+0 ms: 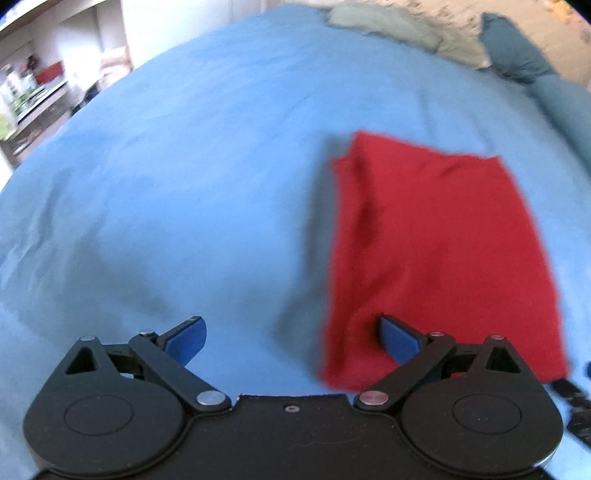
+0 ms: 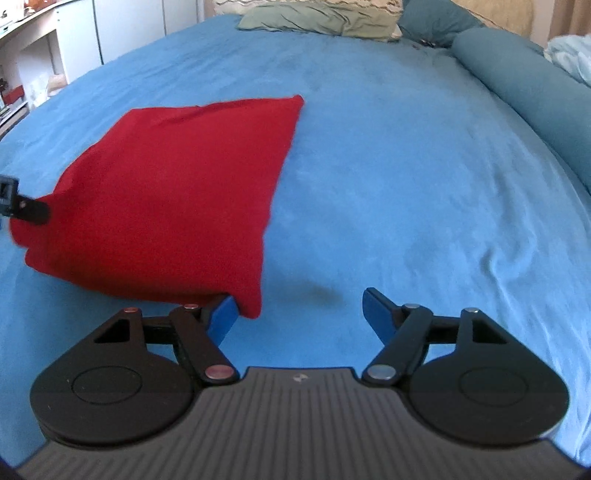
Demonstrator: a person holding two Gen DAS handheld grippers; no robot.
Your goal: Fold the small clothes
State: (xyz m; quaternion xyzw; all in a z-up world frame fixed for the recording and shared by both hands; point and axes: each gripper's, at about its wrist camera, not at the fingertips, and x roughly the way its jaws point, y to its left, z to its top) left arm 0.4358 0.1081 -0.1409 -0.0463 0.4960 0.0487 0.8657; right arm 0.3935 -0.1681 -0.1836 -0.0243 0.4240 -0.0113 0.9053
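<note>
Item: red garment (image 2: 173,192), small, of soft knit, type not determinable in its folded state. It lay on the blue bedspread (image 2: 388,177) as a rough rectangle, apparently doubled over at least once, with a raised crease along its left edge in the left wrist view. Its near edge sat just ahead of both tools.

Left gripper (image 1: 291,341): jaws stood wide apart, holding nothing. Its right-hand fingertip (image 1: 400,341) overlapped the garment's near left corner; whether it touched the cloth or hovered above could not be told. That view was blurred.

Right gripper (image 2: 299,317): likewise spread wide and empty. Its left fingertip (image 2: 223,319) sat at the garment's near right corner, the cloth draping over or against it; the other finger stood over bare bedspread.

Surroundings: grey-green pillow (image 2: 321,18) and teal bolster (image 2: 524,85) at the head of the bed, well apart from the work; white shelving (image 2: 40,44) to the left.

Step in hand, by judgement: a fold appeared finished, or the near corners were about to be taken for a further one; which could not be settled.

Next move, by judgement: each tool would need to centre its jaws on a near corner, close on all layers together, then carry that edge over toward the far edge evenly so the layers do not slide.
</note>
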